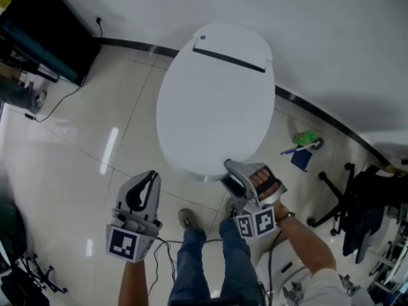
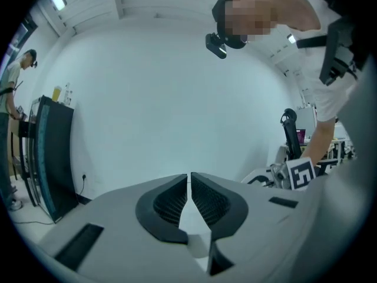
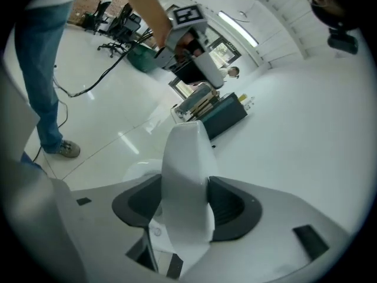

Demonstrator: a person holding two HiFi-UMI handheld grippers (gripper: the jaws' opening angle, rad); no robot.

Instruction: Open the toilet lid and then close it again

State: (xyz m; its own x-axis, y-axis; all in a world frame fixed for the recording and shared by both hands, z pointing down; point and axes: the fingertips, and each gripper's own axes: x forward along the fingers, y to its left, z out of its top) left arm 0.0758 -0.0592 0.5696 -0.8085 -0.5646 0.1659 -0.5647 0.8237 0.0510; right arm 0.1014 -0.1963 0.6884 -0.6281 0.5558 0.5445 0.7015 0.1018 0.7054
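At the lower centre of the head view, the left gripper [image 1: 145, 182] is held roughly level above the floor tiles [image 1: 76, 145], its jaws pressed together with nothing between them. Just to its right, the right gripper [image 1: 233, 173] is angled downward, its pads clamped on the front rim of the toilet lid [image 1: 217, 101], which fills the middle of the frame. Whatever lies beneath the lid is hidden there. The left wrist [image 1: 134, 279] and right forearm [image 1: 306, 238] are cut off at the bottom edge.

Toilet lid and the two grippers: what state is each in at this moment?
Lid: partly raised, held by its front edge.
Right gripper: shut on the lid's edge.
Left gripper: shut, empty, touching nothing.
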